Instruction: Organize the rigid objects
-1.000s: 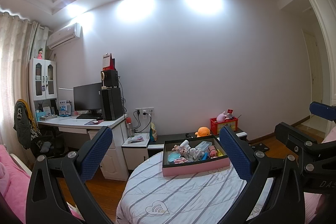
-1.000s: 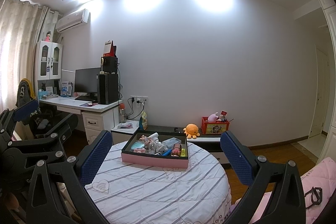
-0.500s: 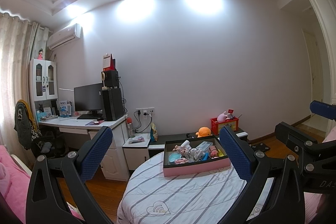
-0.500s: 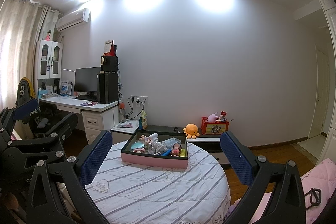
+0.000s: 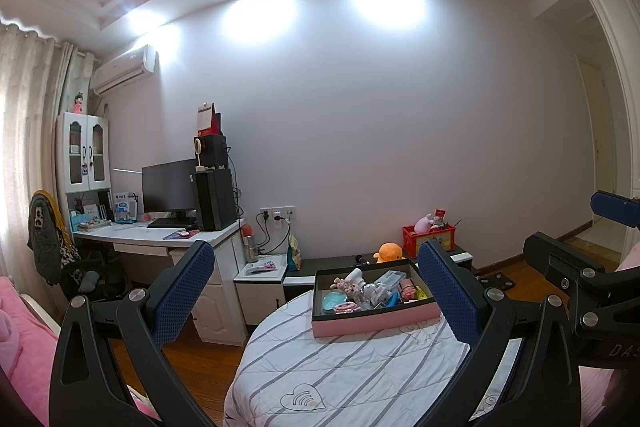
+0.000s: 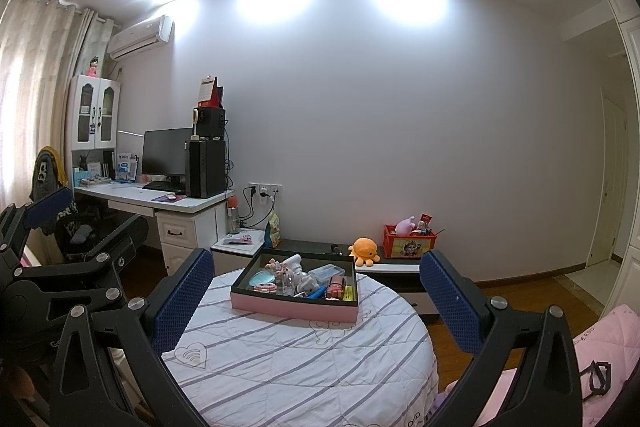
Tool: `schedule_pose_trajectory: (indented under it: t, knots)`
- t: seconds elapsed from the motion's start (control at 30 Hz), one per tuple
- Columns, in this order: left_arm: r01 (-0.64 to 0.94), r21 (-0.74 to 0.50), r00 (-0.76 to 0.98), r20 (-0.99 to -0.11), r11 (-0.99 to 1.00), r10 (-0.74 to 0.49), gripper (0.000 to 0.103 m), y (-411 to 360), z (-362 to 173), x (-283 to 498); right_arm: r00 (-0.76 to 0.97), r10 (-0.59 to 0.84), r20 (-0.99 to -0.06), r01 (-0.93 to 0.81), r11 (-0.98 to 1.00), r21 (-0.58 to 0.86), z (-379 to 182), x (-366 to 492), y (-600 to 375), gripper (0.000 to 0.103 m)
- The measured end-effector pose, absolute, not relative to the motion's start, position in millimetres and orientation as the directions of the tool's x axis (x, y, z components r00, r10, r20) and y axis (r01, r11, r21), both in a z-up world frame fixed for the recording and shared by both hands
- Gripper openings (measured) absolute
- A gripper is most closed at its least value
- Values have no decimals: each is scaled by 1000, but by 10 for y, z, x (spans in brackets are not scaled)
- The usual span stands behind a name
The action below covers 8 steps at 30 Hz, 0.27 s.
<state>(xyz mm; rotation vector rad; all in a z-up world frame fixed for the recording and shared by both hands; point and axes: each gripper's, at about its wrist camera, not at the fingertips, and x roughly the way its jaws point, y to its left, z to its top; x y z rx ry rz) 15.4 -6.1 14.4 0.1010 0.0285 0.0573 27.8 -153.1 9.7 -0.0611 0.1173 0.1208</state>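
My left gripper (image 5: 318,297) is spread wide with nothing between its blue pads (image 5: 182,293), and my right gripper (image 6: 316,301) is just as wide open and just as empty; both hang in the air short of the round table (image 6: 304,363) with its striped cloth. Seen from the left wrist, the pink-sided tray (image 5: 374,321) sits at about one o'clock, close to my right-hand pad; from the right wrist the same tray (image 6: 294,309) lies near twelve o'clock, toward the table's far side. It is heaped with small rigid things (image 6: 304,281), too jumbled to name singly, among them a teal oval and a clear case. Behind it at one o'clock, an orange plush (image 6: 363,250) rests on a low cabinet beside a red crate (image 6: 409,247). At ten o'clock stands a white desk (image 6: 176,201) with a monitor (image 6: 166,151).
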Motion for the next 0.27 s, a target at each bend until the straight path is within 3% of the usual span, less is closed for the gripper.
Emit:
schedule_pose_trajectory:
  t: [0.27]
  knots:
    - [-49,90,998,-35,995,52,103,-2,178,116,985,119,-121,-126,991,-53,100,275,-1528,103]
